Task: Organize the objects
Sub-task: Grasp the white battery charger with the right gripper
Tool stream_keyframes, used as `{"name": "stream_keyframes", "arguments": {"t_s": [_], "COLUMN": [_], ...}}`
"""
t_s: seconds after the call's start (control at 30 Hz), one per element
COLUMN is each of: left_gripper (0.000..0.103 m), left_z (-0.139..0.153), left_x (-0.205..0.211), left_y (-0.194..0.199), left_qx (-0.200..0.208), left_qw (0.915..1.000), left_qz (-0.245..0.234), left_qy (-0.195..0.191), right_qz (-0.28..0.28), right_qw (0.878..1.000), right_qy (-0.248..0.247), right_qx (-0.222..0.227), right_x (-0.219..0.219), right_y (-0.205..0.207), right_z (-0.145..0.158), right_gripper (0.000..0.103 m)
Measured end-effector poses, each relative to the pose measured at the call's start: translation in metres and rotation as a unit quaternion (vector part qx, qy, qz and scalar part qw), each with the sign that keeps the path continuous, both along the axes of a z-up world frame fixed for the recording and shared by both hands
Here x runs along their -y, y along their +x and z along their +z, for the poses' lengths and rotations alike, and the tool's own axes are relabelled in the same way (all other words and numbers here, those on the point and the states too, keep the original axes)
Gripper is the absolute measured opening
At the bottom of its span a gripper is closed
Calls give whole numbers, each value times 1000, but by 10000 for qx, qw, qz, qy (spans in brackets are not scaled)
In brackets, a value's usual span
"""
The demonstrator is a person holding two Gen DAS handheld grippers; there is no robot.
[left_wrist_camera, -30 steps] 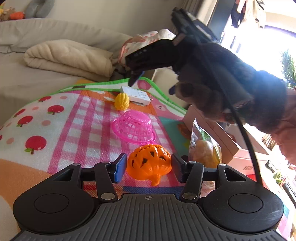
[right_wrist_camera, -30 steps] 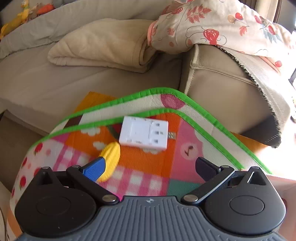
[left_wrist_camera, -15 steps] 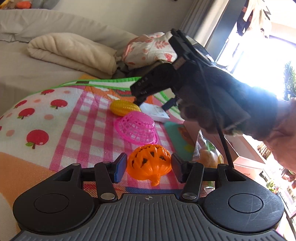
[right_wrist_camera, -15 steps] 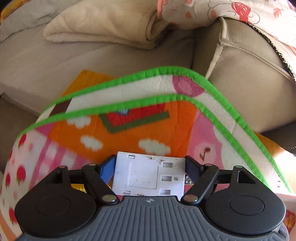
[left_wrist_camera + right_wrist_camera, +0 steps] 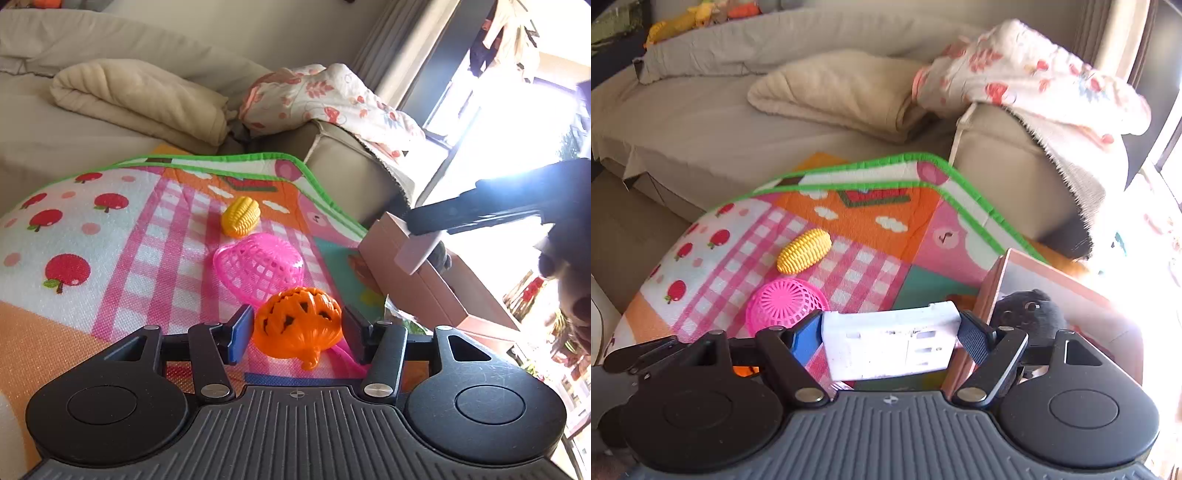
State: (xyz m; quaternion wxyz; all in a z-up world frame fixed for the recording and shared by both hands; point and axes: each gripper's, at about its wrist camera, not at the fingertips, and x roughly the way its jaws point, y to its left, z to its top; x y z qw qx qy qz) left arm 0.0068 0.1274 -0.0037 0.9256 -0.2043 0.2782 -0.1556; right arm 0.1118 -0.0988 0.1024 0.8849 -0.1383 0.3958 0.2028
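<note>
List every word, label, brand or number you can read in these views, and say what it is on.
None can be read.
White block in the right gripper: only moulded slots and scuffs, no lettering.
Play mat: pictures only, apples, clouds and a music note.
Cardboard box: no print visible.

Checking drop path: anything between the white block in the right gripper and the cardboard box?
Nothing visible. The white block sits between the right gripper's fingers at the cardboard box's near edge. A black plush already lies inside the box.
</note>
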Motion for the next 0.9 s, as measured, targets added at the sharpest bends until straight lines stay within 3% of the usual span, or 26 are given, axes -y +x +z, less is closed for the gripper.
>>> {"name": "stream_keyframes", "arguments": {"t_s": [0.2,0.43,0.57,0.9], "left_gripper": [57,57,57,57], "left_z": [14,45,46,29], "left_x": [8,55,98,161], "left_y": [-17,-57,-73,-87], "left_qx": [61,158,132,-171], "left_qw": [9998,9959,9896,9734], "left_qz": [-142,-701,-1120,-1766], "left_qy": [121,542,891,1449], "right_qz": [-117,-59,175,-588], "right_qw": [9997,9992,9970,9983], "right_qy": [76,-310,-540,29], "right_qx": [214,229,517,36], "right_x": [55,114,128,185], "right_y": [-68,-143,-182,-207], "right_z": [6,-44,-68,-103], "right_gripper": [78,78,78,87]}}
